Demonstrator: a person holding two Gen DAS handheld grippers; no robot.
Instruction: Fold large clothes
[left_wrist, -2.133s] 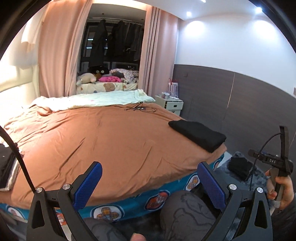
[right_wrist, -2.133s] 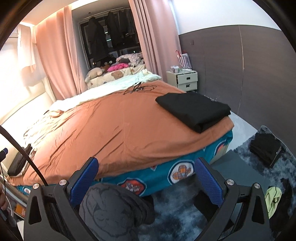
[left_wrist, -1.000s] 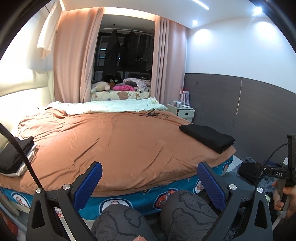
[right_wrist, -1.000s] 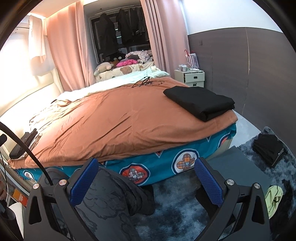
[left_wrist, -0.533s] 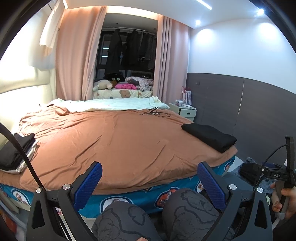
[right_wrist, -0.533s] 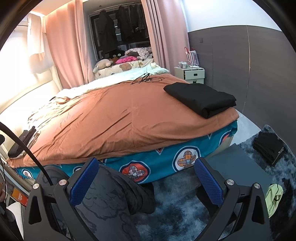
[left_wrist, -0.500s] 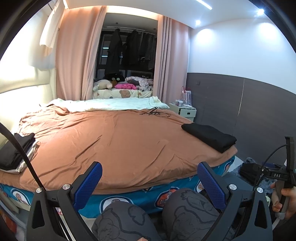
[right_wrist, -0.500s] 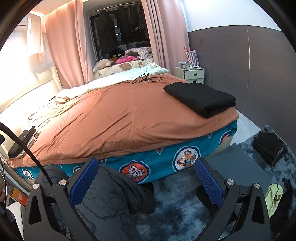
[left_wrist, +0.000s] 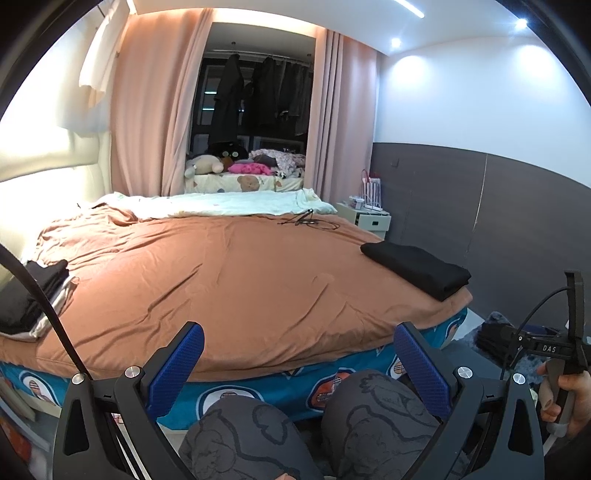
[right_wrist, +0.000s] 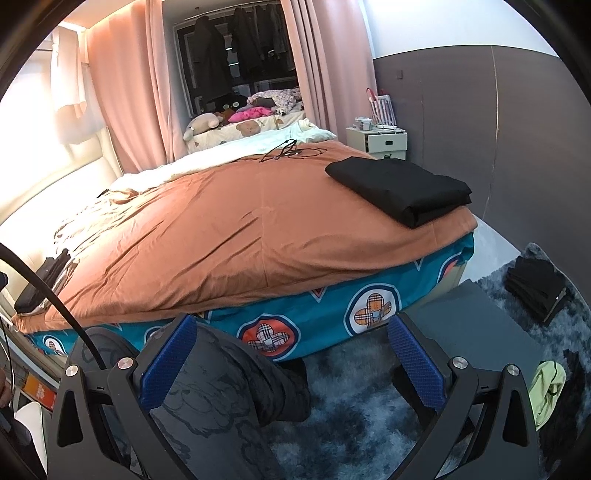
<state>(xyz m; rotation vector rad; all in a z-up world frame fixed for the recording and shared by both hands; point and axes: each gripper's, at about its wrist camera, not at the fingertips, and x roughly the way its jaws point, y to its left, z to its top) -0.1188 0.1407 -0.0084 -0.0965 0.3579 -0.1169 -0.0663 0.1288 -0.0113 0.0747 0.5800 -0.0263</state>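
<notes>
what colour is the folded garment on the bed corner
Black folded garment, clearest in the right wrist view.

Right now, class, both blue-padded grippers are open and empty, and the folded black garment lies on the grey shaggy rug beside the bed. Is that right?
Not quite. The folded black garment lies on the orange-brown bedspread, at the bed's right corner, not on the rug; the right wrist view shows it. The rest holds: the left gripper and the right gripper are both open and empty.

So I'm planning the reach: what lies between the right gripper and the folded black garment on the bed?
In the right wrist view, between the right gripper and the folded black garment lie a knee, the bed's teal patterned side and bare brown cover.
</notes>
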